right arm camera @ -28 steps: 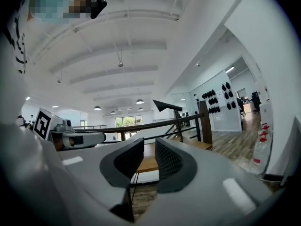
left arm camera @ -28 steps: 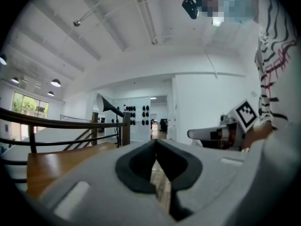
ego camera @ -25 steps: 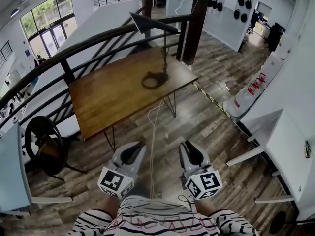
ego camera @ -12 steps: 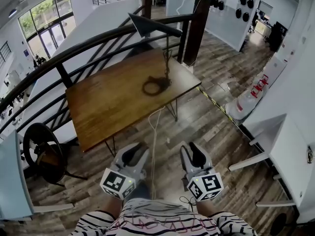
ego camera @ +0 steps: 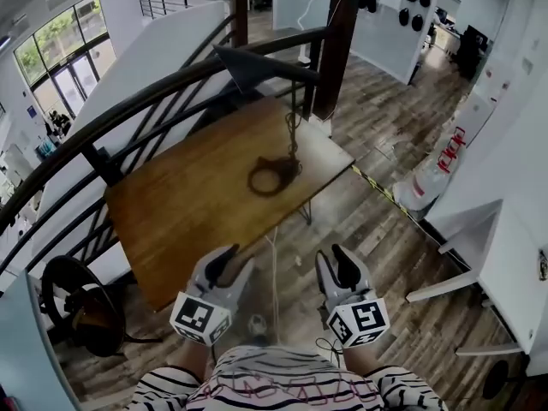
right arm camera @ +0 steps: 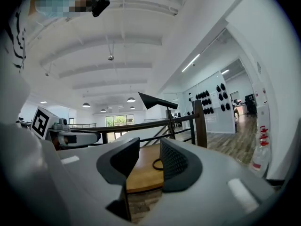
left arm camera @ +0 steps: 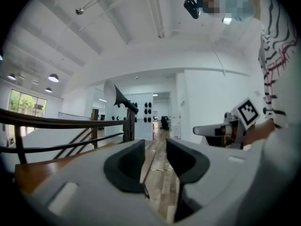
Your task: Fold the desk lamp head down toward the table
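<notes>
A black desk lamp stands on the wooden table (ego camera: 180,212). Its cone head (ego camera: 257,62) is up high on a thin stem (ego camera: 295,131) above a ring base (ego camera: 272,176). Both grippers sit low in the head view, short of the table's near edge and well away from the lamp. My left gripper (ego camera: 228,257) and right gripper (ego camera: 336,257) are open; their jaws have just been opening, with nothing between them. The left gripper view shows the lamp head (left arm camera: 120,98) far ahead. The right gripper view shows the head (right arm camera: 155,100) and ring base (right arm camera: 156,165) past the jaws.
A dark curved railing with a wooden post (ego camera: 338,50) runs behind the table. The lamp's white cord (ego camera: 274,268) hangs off the near edge to the floor. A round black stool (ego camera: 81,302) stands at the left, and a white desk (ego camera: 505,255) and red extinguishers (ego camera: 445,157) at the right.
The view and both grippers have moved forward, so the table and lamp are nearer and larger. Both pairs of jaws stand wider apart than before.
</notes>
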A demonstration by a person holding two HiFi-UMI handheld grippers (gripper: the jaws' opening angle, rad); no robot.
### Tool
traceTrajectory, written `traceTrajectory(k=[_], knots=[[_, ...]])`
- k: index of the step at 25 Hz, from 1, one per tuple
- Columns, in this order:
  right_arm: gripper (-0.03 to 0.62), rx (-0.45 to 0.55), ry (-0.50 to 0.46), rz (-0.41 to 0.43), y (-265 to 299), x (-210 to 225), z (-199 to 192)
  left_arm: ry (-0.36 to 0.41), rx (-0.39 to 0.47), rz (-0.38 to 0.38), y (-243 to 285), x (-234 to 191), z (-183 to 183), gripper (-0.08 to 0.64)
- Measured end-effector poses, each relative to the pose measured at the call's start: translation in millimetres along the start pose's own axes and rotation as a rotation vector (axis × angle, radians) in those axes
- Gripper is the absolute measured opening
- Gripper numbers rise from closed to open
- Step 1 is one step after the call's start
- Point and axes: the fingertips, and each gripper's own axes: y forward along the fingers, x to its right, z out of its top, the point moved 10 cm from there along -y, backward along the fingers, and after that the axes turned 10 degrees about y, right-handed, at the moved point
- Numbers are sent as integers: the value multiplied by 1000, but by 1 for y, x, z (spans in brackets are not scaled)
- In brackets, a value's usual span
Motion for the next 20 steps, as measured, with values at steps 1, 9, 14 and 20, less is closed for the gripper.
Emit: traceTrajectory(k=[1, 9, 14, 20], knots=[[123, 4, 1, -11, 12, 1, 3, 6, 4, -5, 7, -13, 2, 140], [123, 29, -9, -89, 88, -1, 8, 60, 53, -51, 43, -97, 9, 140], [123, 45, -32, -108, 117, 6, 8, 80, 77, -62, 60, -126, 8, 141], [123, 43, -50, -104, 156, 27, 18, 128, 107, -35, 86, -152, 19, 140]])
